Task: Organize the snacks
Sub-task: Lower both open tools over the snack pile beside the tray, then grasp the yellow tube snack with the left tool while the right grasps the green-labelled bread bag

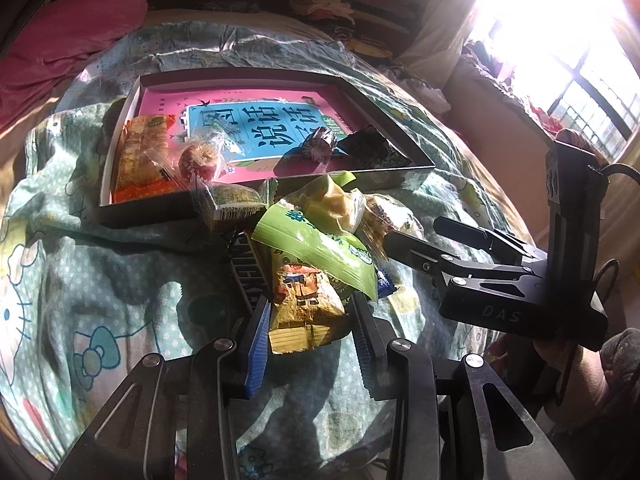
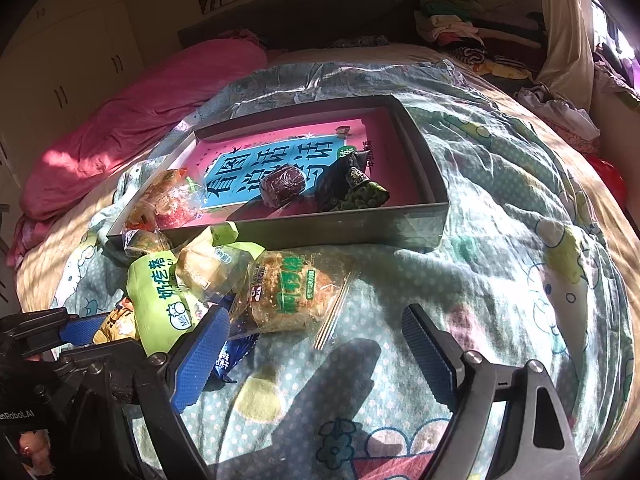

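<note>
Green snack packet (image 2: 154, 300) reads "奶疙瘩" and "Milk"; right gripper (image 1: 412, 246) body bears "DAS".

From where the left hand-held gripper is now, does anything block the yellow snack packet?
Nothing visible does. The yellow snack packet already lies between the open fingers of the left hand-held gripper; the green packet overlaps only its far end.

The window (image 1: 552, 40) is blown out white, so nothing beyond it reads. The Snickers bar (image 1: 248, 276) lies mostly hidden under the green packet (image 1: 320, 248). A blue wrapper (image 2: 230, 354) shows only 1 end past the right tool's finger, its print too small to read. Snacks cover the book (image 2: 280, 160) in the box along its near edge. In the right wrist view the left tool (image 2: 76, 332) is cut off by the edge.
</note>
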